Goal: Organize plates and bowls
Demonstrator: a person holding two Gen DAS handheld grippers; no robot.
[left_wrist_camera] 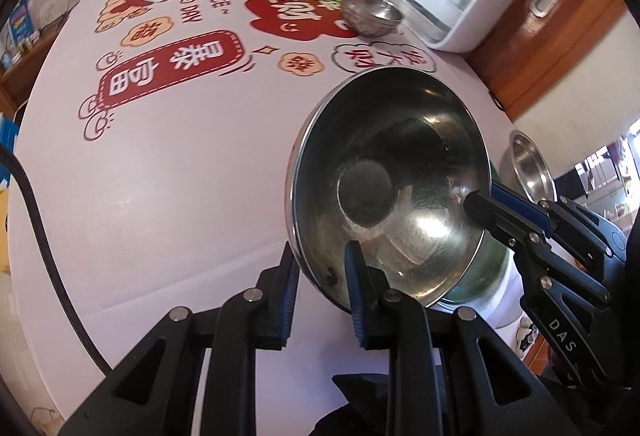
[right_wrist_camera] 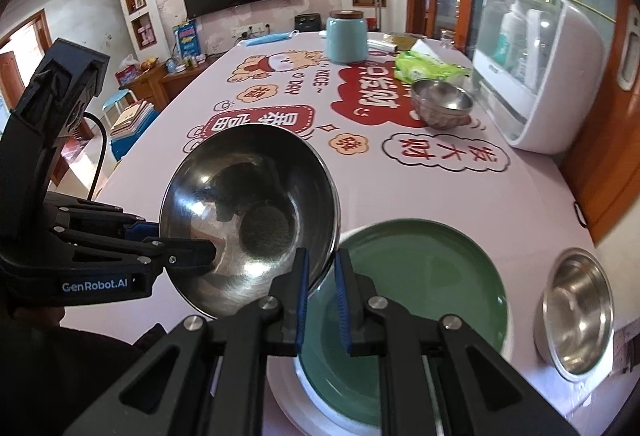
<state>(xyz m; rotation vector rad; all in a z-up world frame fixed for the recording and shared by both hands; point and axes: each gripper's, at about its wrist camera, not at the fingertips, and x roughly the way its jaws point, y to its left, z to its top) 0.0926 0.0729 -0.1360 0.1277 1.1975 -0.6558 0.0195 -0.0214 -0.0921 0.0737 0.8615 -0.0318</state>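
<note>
Polished steel bowl (right_wrist_camera: pixel 256 220), round and shallow, is tilted above the printed tablecloth (left_wrist_camera: pixel 168 171), its rim pinched by the closed left gripper (left_wrist_camera: pixel 320 276) and the closed right gripper (right_wrist_camera: pixel 322 276). Two more steel bowls: one (right_wrist_camera: pixel 578 310) beside the glossy green plate (right_wrist_camera: pixel 432 276), one (right_wrist_camera: pixel 442 107) near the white cabinet (right_wrist_camera: pixel 536 67). One blue canister (right_wrist_camera: pixel 346 35) stands beyond.

The big bowl (right_wrist_camera: pixel 250 220) is shiny silver, and so are the small bowl (right_wrist_camera: pixel 578 312) and the stacked bowls (right_wrist_camera: pixel 442 107) near the green plate (right_wrist_camera: pixel 424 276). The tablecloth (right_wrist_camera: pixel 460 203) under the green plate is white with red shapes, cartoon pictures and writing. Far past the green plate stand a light blue jar (right_wrist_camera: pixel 346 37) with a brown lid and a bright green pack (right_wrist_camera: pixel 426 69).
</note>
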